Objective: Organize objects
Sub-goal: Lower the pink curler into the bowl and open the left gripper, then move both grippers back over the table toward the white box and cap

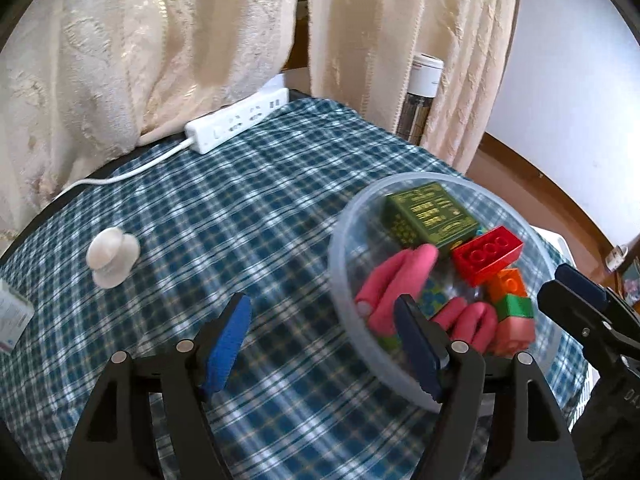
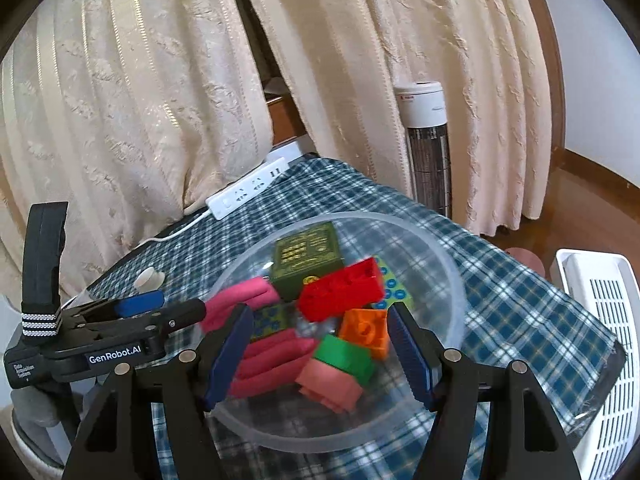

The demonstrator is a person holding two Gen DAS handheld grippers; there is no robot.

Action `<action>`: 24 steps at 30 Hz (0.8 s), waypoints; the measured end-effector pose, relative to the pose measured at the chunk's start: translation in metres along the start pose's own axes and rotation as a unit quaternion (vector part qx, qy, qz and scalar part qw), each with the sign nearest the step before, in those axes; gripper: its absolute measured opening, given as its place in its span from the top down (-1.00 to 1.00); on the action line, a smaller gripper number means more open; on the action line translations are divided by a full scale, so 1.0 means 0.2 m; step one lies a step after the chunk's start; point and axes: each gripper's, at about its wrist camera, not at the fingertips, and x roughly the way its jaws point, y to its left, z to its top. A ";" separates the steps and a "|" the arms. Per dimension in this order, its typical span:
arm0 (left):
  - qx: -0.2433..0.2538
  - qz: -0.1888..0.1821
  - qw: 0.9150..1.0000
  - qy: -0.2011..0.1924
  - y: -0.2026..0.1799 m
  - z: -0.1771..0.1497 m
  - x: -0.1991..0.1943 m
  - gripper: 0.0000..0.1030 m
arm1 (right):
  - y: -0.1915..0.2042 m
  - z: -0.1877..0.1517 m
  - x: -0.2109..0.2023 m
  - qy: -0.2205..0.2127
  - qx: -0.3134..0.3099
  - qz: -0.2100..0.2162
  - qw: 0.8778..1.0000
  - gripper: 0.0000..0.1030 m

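Observation:
A clear plastic bowl (image 1: 335,252) (image 2: 352,217) sits on the plaid tablecloth. It holds a green box with gold print (image 1: 432,216) (image 2: 306,258), a red brick (image 1: 488,254) (image 2: 340,292), an orange brick (image 2: 366,332), a green brick (image 2: 346,356), a pink brick (image 2: 328,384) and pink rolled pieces (image 1: 396,280) (image 2: 272,360). My left gripper (image 1: 324,344) is open beside the bowl's left rim, with only cloth and rim between its fingers. My right gripper (image 2: 320,356) hovers open over the bowl's contents and presses on nothing.
A white knob (image 1: 112,256) lies on the cloth to the left, with a small carton (image 1: 12,316) at the left edge. A white power strip (image 1: 236,120) (image 2: 252,188) lies at the back by the curtains. A white slatted basket (image 2: 600,320) and a tower fan (image 2: 428,152) stand beyond the table's right edge.

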 end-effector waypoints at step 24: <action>-0.083 0.073 0.994 -0.019 0.62 -0.17 -0.25 -0.46 | 0.47 -0.05 0.08 0.024 -0.062 0.045 0.997 -0.62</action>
